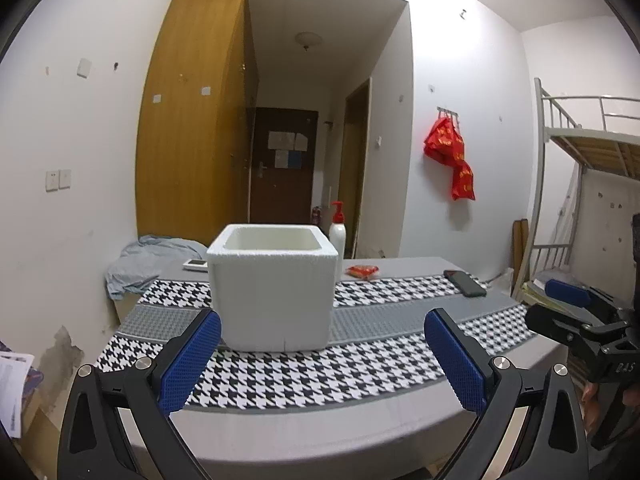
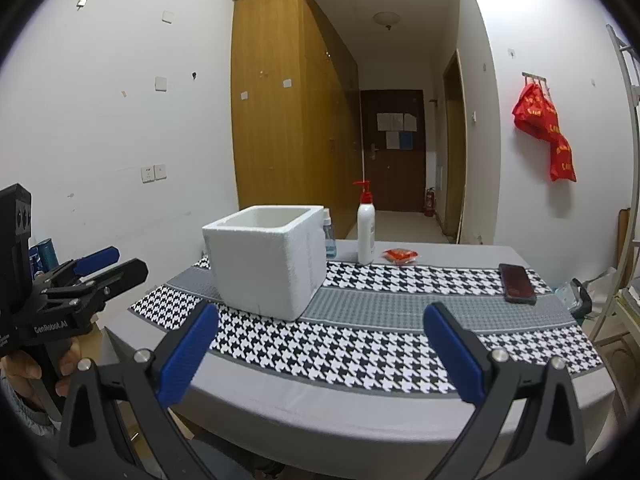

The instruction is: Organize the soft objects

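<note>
A white foam box [image 1: 274, 284] stands open-topped on the houndstooth cloth of the table; it also shows in the right wrist view [image 2: 268, 258]. A crumpled pale blue cloth [image 1: 150, 264] lies at the table's far left corner. A small red packet [image 1: 362, 271] lies behind the box, also seen in the right wrist view [image 2: 400, 256]. My left gripper [image 1: 322, 354] is open and empty, in front of the box. My right gripper [image 2: 320, 350] is open and empty, to the right of the box above the table's near edge.
A white pump bottle [image 2: 366, 236] and a small blue bottle [image 2: 329, 236] stand behind the box. A dark phone [image 2: 517, 283] lies at the right of the cloth [image 2: 360, 344]. A small white device [image 1: 196, 265] lies by the blue cloth. A bunk bed [image 1: 592, 148] stands at right.
</note>
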A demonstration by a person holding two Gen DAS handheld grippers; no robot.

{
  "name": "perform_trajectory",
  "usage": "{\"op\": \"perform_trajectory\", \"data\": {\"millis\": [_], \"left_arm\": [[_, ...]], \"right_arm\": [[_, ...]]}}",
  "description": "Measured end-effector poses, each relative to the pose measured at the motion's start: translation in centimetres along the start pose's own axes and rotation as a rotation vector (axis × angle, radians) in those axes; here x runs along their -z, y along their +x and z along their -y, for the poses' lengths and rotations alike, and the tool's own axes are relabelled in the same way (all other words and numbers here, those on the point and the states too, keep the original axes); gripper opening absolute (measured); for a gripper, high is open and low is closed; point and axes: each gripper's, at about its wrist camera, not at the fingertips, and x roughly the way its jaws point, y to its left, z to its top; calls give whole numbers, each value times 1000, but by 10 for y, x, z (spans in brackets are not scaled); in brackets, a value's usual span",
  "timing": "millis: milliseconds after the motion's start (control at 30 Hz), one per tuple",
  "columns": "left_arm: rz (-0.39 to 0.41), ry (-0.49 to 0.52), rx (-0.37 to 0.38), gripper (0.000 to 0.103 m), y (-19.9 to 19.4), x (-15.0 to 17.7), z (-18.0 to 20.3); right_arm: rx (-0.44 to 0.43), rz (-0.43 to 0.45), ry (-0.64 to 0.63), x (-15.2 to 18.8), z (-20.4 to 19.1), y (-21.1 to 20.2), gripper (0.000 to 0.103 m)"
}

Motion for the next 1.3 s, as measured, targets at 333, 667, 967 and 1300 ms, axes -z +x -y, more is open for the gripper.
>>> {"op": "perform_trajectory", "data": {"millis": [333, 667, 967, 1300], "left_arm": [[-10, -4, 8, 102, -12, 17, 1], [14, 14, -24, 102, -23, 23, 6], [30, 20, -34, 102, -26, 24, 9], [31, 25, -31, 102, -28, 25, 10]], "right_arm": [[2, -7, -5, 18, -15, -8, 103], [20, 19, -5, 29, -26, -22, 103], [22, 22, -8, 32, -24, -24, 103], [16, 21, -19, 32, -30, -24, 103]]}}
